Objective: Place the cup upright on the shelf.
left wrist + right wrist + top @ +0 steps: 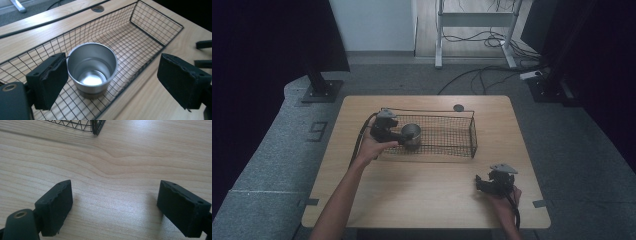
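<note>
**Cup in basket, L jaws spread beside it**

Jaws of the L gripper [113, 75] sit nearest the lens in the left gripper view, spread wide. One pad is just beside the cup's [92, 66] rim, maybe touching it; can't tell for sure. The other pad is well apart, out over the table [150, 100] past the basket's [160, 22] near wall. So the cup lies off to one side of the gap, close to one pad, not centred between the two.

Cup: steel, upright, open end up, nothing in it. It stands on the mesh floor at one end of the basket, near the L gripper [404, 137] in the high view; rest of the basket holds nothing else. Basket is black wire, oblong, on the far half of the table.

R gripper [479, 181] is at the near right corner of the table, well apart from basket and cup [411, 134]. Its jaws are spread too, w/ bare wood between them; a basket corner [96, 126] shows beyond.
</note>
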`<state>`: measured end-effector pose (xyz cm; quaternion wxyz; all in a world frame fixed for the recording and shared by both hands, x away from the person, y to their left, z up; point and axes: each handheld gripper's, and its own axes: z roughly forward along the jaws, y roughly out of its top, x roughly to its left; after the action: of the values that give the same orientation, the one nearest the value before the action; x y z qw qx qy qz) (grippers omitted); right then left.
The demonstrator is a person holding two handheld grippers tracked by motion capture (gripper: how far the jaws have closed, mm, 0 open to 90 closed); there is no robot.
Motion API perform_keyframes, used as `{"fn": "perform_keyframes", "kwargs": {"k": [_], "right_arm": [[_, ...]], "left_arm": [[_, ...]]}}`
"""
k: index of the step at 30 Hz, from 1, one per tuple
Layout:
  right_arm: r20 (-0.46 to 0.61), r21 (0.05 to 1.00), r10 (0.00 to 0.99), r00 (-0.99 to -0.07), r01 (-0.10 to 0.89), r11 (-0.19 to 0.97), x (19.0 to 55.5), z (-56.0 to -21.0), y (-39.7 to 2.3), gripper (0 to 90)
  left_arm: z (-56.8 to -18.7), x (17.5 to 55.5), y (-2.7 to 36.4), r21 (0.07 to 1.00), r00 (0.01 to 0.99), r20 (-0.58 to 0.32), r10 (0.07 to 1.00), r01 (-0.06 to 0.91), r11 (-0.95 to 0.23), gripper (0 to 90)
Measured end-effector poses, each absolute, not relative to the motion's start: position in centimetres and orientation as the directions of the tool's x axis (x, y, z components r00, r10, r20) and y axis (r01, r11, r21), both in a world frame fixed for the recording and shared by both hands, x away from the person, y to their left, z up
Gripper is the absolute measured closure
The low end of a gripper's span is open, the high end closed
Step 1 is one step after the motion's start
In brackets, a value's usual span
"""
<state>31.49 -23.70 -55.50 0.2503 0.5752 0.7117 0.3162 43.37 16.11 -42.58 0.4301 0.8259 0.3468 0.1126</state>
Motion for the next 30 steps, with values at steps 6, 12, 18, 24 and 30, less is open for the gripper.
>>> {"fn": "perform_keyframes", "kwargs": {"k": [6,12,18,24,30], "right_arm": [[0.007,0.738,0.977,-0.211,0.661,0.137,31.5,-55.5,-23.7,12.9],[0.007,0.737,0.978,-0.207,0.662,0.135,31.5,-55.5,-23.7,12.9],[0.007,0.737,0.979,-0.204,0.662,0.133,31.5,-55.5,-23.7,13.0],[0.008,0.739,0.979,-0.203,0.661,0.131,31.5,-55.5,-23.7,13.0],[0.008,0.739,0.979,-0.202,0.661,0.131,31.5,-55.5,-23.7,13.0]], "left_arm": [[-42.7,40.9,17.2,0.808,0.742,-0.114,0.661,0.456,-0.373,10.0],[-44.1,38.7,18.2,0.811,0.742,-0.115,0.660,0.454,-0.368,10.1],[-45.8,36.8,18.9,0.804,0.734,-0.112,0.670,0.463,-0.372,13.8],[-48.4,34.4,19.6,0.781,0.725,-0.105,0.681,0.484,-0.395,13.7],[-50.4,32.7,20.2,0.761,0.719,-0.120,0.684,0.509,-0.402,13.8]]}}
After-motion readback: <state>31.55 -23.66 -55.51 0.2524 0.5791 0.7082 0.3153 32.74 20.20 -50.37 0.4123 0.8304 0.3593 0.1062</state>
